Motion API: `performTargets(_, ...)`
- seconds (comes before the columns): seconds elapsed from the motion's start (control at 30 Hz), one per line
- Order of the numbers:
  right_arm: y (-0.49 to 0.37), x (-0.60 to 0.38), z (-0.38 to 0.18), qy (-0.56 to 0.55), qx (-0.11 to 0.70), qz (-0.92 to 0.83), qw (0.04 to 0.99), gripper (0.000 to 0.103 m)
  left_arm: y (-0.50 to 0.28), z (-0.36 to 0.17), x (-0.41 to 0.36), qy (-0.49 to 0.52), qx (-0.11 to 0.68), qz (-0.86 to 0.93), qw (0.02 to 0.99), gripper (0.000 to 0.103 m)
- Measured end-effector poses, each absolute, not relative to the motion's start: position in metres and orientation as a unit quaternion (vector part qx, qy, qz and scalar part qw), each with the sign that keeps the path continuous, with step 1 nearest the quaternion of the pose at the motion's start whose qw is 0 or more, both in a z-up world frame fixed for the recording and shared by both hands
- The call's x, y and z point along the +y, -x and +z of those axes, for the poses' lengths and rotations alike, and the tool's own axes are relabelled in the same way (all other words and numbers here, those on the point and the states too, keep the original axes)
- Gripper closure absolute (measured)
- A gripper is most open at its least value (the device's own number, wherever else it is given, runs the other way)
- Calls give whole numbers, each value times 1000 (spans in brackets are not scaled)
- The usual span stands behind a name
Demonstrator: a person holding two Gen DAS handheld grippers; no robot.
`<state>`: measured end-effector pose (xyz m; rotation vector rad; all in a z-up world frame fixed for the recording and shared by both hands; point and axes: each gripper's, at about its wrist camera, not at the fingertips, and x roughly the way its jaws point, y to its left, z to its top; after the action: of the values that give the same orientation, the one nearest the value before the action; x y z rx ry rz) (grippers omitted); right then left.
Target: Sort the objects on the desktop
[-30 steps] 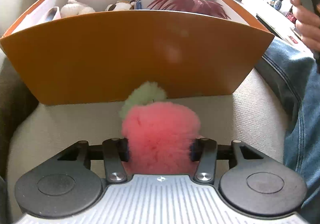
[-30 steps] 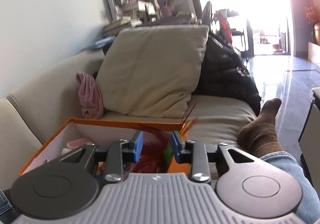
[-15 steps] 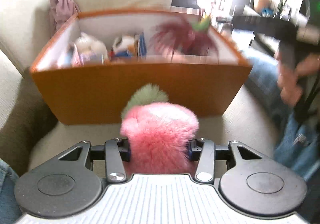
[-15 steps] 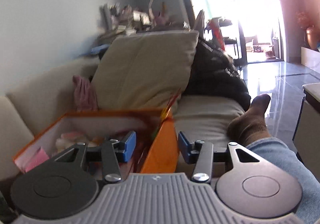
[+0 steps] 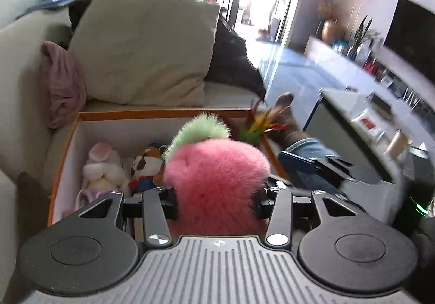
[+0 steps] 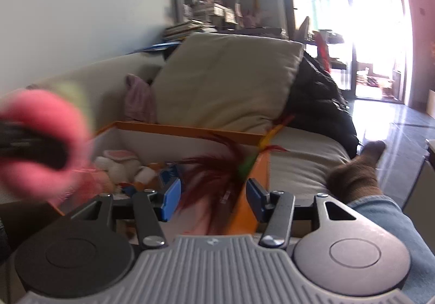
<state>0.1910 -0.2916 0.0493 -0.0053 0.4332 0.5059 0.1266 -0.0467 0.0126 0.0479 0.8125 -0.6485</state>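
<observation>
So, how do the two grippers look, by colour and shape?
Both share one design: a ribbed grey body, two round black discs, black linkage bars with silver screws. The right gripper has blue finger pads. On the left gripper, pink fluff hides the pads. No cables show.

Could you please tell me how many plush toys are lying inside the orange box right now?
2 visible: a white-and-pink bunny at the left of the orange box, and a panda-faced plush beside it. Others may be hidden behind the pink fluffy toy.
</observation>
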Motion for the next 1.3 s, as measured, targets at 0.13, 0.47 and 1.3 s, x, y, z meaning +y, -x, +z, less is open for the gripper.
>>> performTargets(0.13,-198,-281,48,23,230,260,938,48,-161,-19,-69,-41,430,-299,851,51)
performTargets(0.47,-195,-265,40,73,234,262,934,48,-182,-53,-73,-34,449,-274,850,45)
performTargets(1.3,-155,-244,71,12,294,164,942,27,-68,-11,-3,-75,301,-186,932,26)
